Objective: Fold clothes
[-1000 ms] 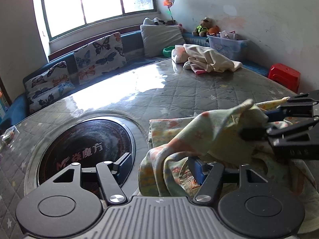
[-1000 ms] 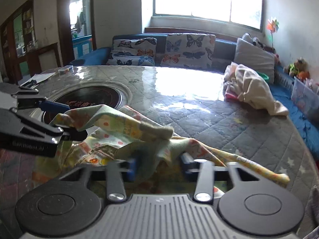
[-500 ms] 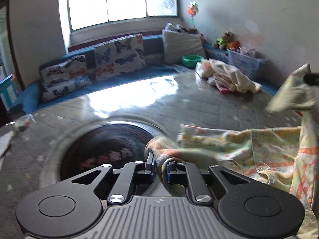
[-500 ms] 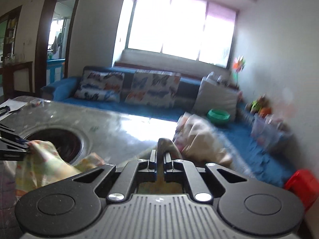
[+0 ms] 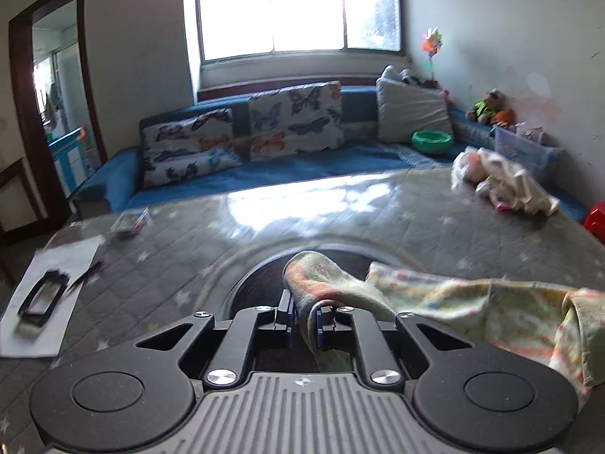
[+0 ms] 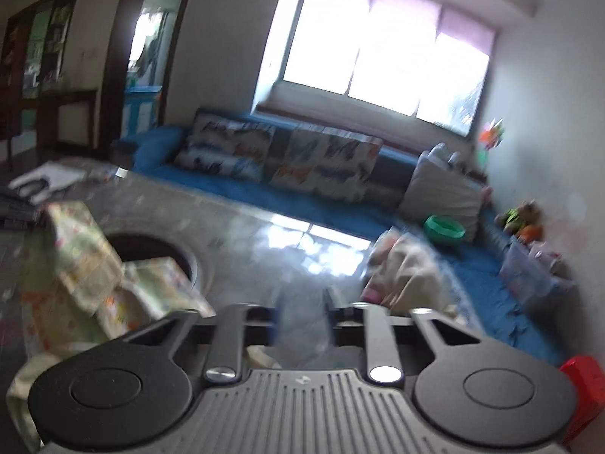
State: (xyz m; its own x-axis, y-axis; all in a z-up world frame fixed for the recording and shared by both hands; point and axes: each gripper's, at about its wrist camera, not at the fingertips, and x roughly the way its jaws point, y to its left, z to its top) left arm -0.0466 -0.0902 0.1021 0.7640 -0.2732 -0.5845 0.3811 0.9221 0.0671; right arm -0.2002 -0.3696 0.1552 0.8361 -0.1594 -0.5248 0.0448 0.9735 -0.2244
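A pale yellow-green patterned garment lies stretched over the grey quilted table, partly across its round dark inset. My left gripper is shut on a bunched corner of this garment, which rises between the fingers. In the right wrist view the same garment sits at the left, a part of it lifted. My right gripper is open with nothing between its fingers, to the right of the garment; this view is blurred.
A heap of cream and pink clothes lies at the table's far right, also in the right wrist view. White paper with a black frame lies at the left. A blue sofa with butterfly cushions runs behind. A red stool stands at the right.
My right gripper has let go of the garment and opened, swinging away to the right. My left gripper stays shut on its corner and has pulled it left over the dark inset.
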